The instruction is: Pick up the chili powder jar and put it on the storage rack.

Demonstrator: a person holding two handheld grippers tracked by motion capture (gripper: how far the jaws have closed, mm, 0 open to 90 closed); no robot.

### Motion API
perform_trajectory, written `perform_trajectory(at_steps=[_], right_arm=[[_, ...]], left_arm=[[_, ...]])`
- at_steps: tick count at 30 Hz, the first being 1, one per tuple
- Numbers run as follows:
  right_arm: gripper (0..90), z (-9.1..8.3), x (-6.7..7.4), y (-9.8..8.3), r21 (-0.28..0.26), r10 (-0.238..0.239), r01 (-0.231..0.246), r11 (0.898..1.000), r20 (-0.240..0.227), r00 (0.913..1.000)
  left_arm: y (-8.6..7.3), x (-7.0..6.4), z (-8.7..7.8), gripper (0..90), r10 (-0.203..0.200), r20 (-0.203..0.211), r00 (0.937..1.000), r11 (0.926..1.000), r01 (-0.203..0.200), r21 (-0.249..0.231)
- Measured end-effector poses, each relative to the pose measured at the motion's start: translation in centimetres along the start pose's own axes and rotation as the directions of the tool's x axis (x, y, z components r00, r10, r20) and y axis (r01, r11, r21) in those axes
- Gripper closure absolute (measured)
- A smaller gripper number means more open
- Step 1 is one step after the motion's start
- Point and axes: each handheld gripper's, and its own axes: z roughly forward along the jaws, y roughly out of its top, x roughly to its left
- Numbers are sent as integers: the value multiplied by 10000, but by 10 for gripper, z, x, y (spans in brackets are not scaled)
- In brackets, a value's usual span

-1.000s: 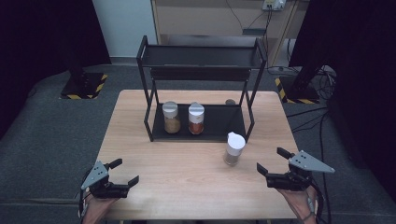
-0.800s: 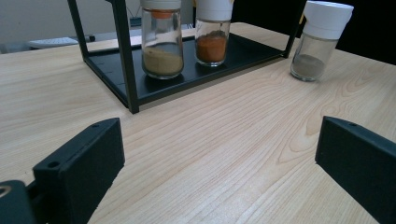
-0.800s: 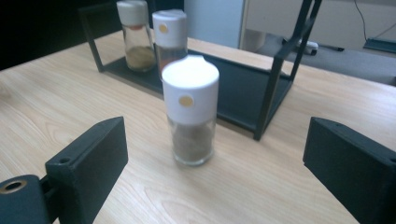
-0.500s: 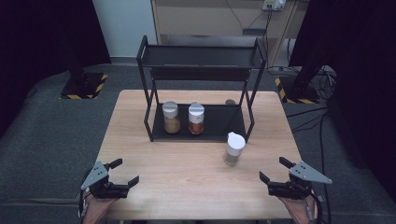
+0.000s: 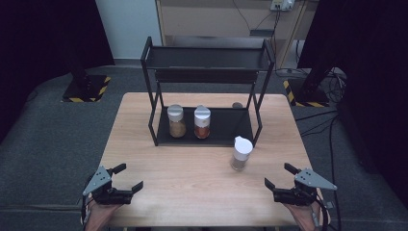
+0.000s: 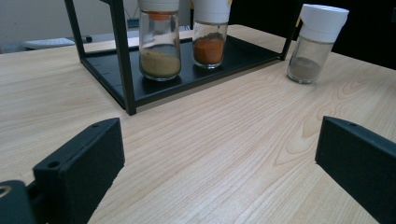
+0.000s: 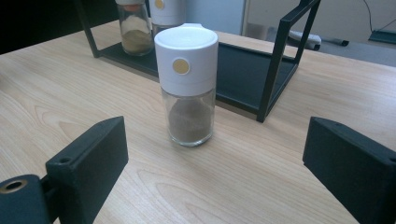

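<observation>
Left gripper (image 5: 128,177) idle, jaws wide and empty, at the table's (image 5: 192,183) near edge, while the spice jar (image 5: 241,153) stands upright just outside the rack (image 5: 207,72), likely light, slick, breakable glass, best gripped below the cap by the wide-open right gripper (image 5: 279,175).

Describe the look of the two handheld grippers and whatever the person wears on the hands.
Both the left gripper and the right gripper are black, each with two blocky, flat-faced jaws and a grey three-cornered plate on top. A dark cable trails from the right one near the wrist. The hands under them look bare; no sleeves can be made out.
</observation>
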Motion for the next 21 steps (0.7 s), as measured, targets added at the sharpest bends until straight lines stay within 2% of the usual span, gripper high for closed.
perform_trajectory(at_steps=[7,16,21], right_arm=[[69,0,-3,-2,40,89,-88,10000,-68,9999],[73,-4,-7,-7,-79,447,-445,9990,309,9985],[73,-5,-7,-8,-91,469,-466,9989,411,9981]], left_arm=[[0,0,0,2,20,-25,10000,10000,-20,-18],[-1,-1,-2,1,-57,-171,9998,9999,55,-123],[-2,-1,-3,0,-95,-190,9998,9998,92,-167]])
